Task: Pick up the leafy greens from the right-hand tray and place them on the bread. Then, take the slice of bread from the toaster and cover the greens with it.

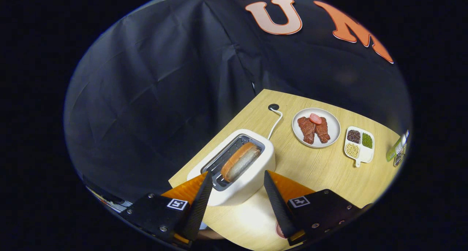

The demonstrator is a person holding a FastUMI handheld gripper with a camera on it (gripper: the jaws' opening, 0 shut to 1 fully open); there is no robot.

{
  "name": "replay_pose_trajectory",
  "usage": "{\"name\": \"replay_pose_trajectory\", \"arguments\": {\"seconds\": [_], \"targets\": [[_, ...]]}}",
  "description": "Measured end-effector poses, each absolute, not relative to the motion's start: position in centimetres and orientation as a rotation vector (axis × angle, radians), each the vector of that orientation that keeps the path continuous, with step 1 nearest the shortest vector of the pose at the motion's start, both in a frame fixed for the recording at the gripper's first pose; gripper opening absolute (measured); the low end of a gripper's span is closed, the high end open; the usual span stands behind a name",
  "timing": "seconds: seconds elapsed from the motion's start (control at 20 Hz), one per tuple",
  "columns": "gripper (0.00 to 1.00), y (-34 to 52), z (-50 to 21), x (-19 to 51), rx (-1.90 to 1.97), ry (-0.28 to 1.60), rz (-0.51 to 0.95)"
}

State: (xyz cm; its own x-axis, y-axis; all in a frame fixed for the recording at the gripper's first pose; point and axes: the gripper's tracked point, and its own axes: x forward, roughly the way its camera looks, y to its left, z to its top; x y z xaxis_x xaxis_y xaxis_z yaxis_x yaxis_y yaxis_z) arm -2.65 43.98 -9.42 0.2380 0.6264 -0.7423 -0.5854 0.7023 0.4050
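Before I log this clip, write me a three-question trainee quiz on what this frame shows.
1. True or false: the slice of bread sits in the toaster slot.
2. The gripper fingers are: A) shut on the bread, B) open, either side of the toaster's near end, C) shut on the cord.
3. What lies on the round plate beyond the toaster?

Key
1. True.
2. B.
3. Two reddish meat pieces with a pink slice on top; a small three-part dish of beans sits beside it.

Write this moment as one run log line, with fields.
gripper: open, holding nothing | bread slice: in toaster, just ahead of fingers | phase: approaching bread
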Motion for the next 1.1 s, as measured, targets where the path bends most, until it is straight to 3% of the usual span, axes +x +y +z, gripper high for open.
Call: {"name": "replay_pose_trajectory", "arguments": {"seconds": [0.75, 1.1], "targets": [[0.82, 47.5, -13.7, -1.3, -0.008, 1.218, 0.694], [0.63, 48.0, -16.2, -0.7, -0.011, 1.314, 0.612]]}}
